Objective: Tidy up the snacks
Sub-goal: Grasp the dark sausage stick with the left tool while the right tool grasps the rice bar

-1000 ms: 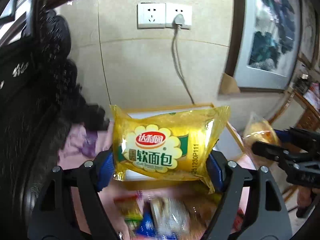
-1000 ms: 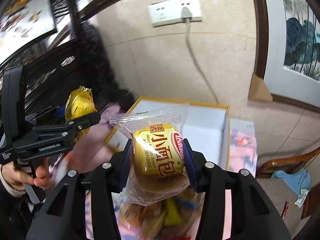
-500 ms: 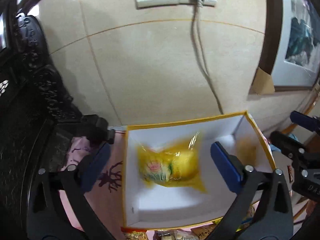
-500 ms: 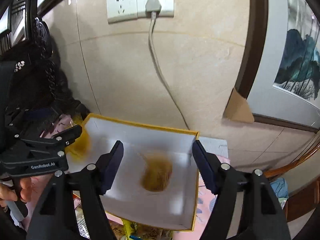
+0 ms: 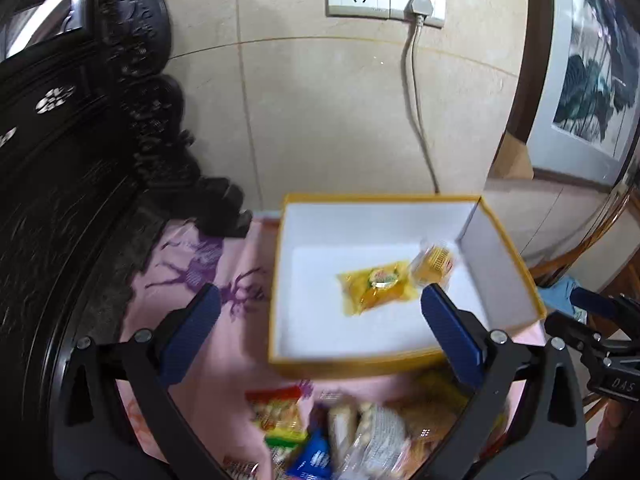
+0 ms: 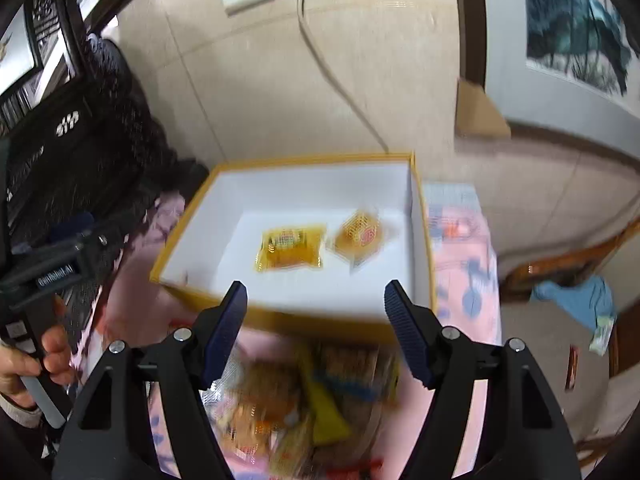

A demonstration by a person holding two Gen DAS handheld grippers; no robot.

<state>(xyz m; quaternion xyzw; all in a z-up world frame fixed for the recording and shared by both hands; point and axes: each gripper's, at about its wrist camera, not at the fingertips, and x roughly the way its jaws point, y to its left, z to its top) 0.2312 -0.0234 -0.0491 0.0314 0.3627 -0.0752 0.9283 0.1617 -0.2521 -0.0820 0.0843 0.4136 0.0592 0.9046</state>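
box [image 6: 182, 248]: two snack packets [image 6: 289, 249] inside | right gripper [image 6: 316, 312]: jaws apart, empty

Two snacks lie flat on the white floor of the open yellow-rimmed box [image 5: 500, 256], the yellow bread packet [image 5: 374, 286] mid-box and the clear-wrapped bun [image 5: 434, 265] just beside it toward the right wall, while a blurred heap of loose snacks [image 5: 340, 428] sits before the box.

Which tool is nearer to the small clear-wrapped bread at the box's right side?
Right, I judge. The right tool hangs open almost straight before the small bread; the left tool, also open, sits further left, facing the yellow packet.
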